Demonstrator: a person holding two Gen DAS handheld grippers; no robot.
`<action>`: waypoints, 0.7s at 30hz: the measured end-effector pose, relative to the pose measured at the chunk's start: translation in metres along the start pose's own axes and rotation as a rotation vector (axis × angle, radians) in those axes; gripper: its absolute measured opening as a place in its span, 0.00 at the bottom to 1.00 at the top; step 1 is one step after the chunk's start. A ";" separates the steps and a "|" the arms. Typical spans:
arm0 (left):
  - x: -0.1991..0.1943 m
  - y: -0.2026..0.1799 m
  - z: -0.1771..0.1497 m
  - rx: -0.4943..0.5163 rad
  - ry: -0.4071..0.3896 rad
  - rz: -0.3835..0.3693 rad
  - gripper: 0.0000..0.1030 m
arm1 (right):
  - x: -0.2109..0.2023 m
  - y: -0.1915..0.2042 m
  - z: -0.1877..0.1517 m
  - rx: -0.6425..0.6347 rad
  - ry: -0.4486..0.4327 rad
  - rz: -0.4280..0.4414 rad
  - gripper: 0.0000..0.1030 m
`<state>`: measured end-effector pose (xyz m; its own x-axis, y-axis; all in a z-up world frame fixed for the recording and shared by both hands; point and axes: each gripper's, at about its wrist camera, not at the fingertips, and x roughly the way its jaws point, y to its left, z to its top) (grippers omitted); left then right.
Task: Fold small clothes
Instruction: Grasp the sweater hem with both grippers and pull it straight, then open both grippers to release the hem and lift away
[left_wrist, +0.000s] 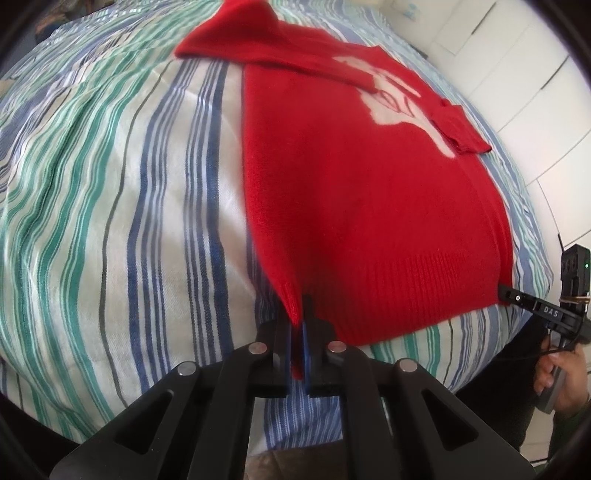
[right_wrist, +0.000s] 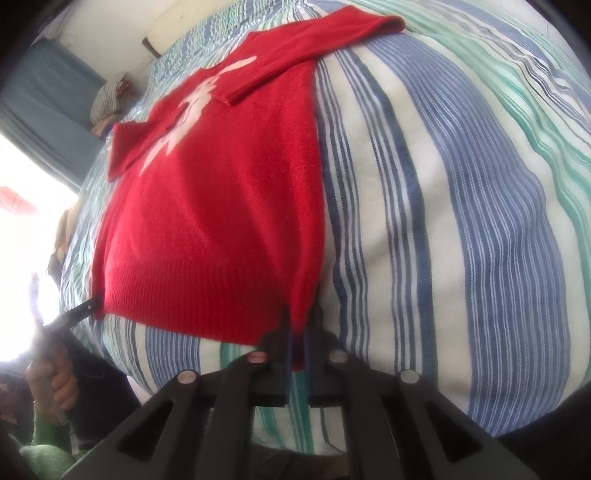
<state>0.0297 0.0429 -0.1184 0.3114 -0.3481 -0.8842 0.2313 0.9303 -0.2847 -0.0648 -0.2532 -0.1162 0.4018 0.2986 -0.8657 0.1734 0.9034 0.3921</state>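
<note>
Lying flat on a bed cover striped in blue, green and white (left_wrist: 122, 206), a small red knitted sweater with a white motif on its chest (left_wrist: 369, 192) is seen with both sleeves folded in across its front and its ribbed hem nearest the cameras. In the left wrist view, the left gripper (left_wrist: 300, 332) is pressed together on the hem corner at the sweater's left edge, a pinch of red knit being held between its blue-lined black fingers (left_wrist: 317, 328). At the far right of that same view, the right gripper (left_wrist: 504, 292) is seen clamped on the opposite hem corner, its handle held by a hand (left_wrist: 561, 376). In the right wrist view, the right gripper (right_wrist: 298, 338) is shown closed on its corner of the hem, red fabric being trapped between the pads. At the left of that view, the left gripper (right_wrist: 95, 304) is seen gripping the other corner, its handle held by a hand (right_wrist: 55, 380) emerging from a green sleeve (right_wrist: 44, 443). The hem is stretched between the two grippers. A bundle of cloth (right_wrist: 110, 99) is visible beyond the bed.
</note>
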 end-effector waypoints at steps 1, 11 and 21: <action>0.000 0.000 0.000 -0.002 0.001 -0.001 0.04 | 0.000 0.000 0.000 0.003 -0.001 0.001 0.02; -0.002 0.000 -0.002 0.008 -0.002 0.009 0.06 | -0.005 -0.003 -0.003 0.026 -0.009 0.016 0.03; -0.004 -0.005 -0.004 0.035 -0.006 0.034 0.06 | -0.010 -0.005 -0.005 0.039 -0.008 0.030 0.08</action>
<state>0.0234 0.0398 -0.1147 0.3249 -0.3175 -0.8908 0.2532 0.9368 -0.2415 -0.0739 -0.2593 -0.1113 0.4144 0.3230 -0.8508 0.1957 0.8814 0.4299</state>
